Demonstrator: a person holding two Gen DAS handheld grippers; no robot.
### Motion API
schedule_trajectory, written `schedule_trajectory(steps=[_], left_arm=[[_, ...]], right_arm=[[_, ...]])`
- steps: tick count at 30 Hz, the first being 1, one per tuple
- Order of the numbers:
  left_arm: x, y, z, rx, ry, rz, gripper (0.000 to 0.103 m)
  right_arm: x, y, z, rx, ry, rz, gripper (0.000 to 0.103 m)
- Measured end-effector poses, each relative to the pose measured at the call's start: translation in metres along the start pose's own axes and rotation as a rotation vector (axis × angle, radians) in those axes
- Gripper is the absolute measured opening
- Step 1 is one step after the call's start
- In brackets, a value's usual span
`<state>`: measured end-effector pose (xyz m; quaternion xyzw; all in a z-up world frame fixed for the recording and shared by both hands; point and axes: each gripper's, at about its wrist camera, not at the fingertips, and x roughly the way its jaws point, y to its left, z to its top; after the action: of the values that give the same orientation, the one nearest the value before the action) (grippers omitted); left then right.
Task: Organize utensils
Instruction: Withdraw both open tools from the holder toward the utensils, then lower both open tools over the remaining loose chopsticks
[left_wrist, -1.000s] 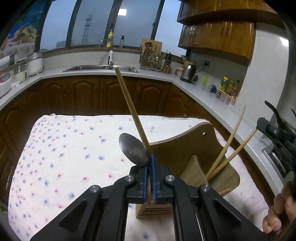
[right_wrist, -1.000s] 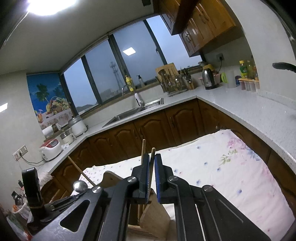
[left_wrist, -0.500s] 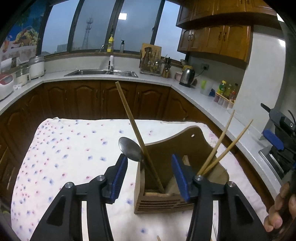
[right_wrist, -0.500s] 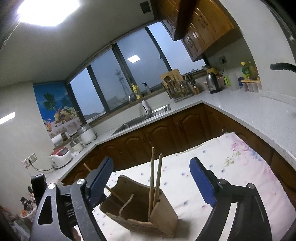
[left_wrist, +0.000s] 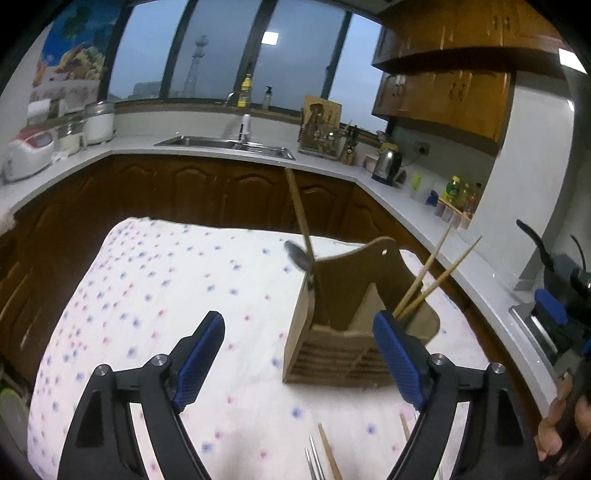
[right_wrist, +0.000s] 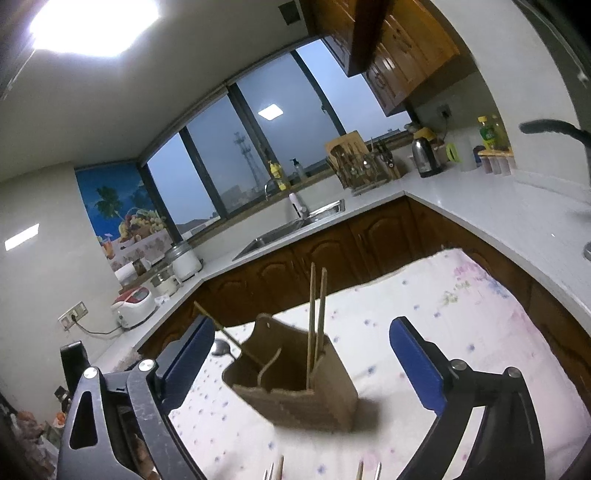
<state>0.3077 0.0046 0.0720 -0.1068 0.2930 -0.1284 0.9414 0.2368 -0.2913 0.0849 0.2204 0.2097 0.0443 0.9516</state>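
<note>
Both tongs, left (left_wrist: 297, 363) and right (right_wrist: 301, 365), have released and backed off, jaws opening, empty. Chopsticks (right_wrist: 316, 314) stand in holder (right_wrist: 295, 398) at 12 o'clock. Next: probably grasp fork (left_wrist: 313, 459) at 6 o'clock.

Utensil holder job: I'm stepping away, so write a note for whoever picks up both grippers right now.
Left gripper: jaws opening, nothing between them.
Right gripper: jaws opening, nothing held.
Wooden holder stands on the floral cloth.
Done: spoon and one long stick in the left slot, two chopsticks in the right slot.
Left: a fork and loose chopsticks lie on the cloth at the near edge; the rest is cut off.
</note>
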Motion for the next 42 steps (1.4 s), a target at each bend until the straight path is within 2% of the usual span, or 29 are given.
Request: schedule_trajectory(steps=[7, 16, 19, 23, 33, 35, 42], left_arm=[[-0.04, 0.002, -0.033, -0.016, 0.037, 0.001, 0.085], [-0.084, 0.011, -0.07, -0.052, 0.085, 0.025, 0.086], [-0.092, 0.013, -0.077, -0.054, 0.099, 0.041, 0.086], [-0.102, 0.013, -0.088, -0.045, 0.109, 0.057, 0.086], [-0.114, 0.003, -0.102, -0.009, 0.149, 0.04, 0.084], [-0.114, 0.001, -0.102, -0.011, 0.149, 0.024, 0.081], [-0.103, -0.006, -0.1, -0.012, 0.185, -0.05, 0.062]], right_arm=[[-0.032, -0.005, -0.03, 0.017, 0.055, -0.022, 0.098], [-0.065, -0.005, -0.072, -0.024, 0.141, -0.082, 0.099], [-0.072, -0.003, -0.084, -0.05, 0.164, -0.115, 0.099], [-0.079, -0.002, -0.098, -0.052, 0.183, -0.108, 0.099], [-0.083, 0.001, -0.12, -0.073, 0.219, -0.113, 0.098], [-0.083, 0.001, -0.12, -0.079, 0.218, -0.114, 0.098], [-0.079, -0.001, -0.122, -0.076, 0.228, -0.117, 0.098]])
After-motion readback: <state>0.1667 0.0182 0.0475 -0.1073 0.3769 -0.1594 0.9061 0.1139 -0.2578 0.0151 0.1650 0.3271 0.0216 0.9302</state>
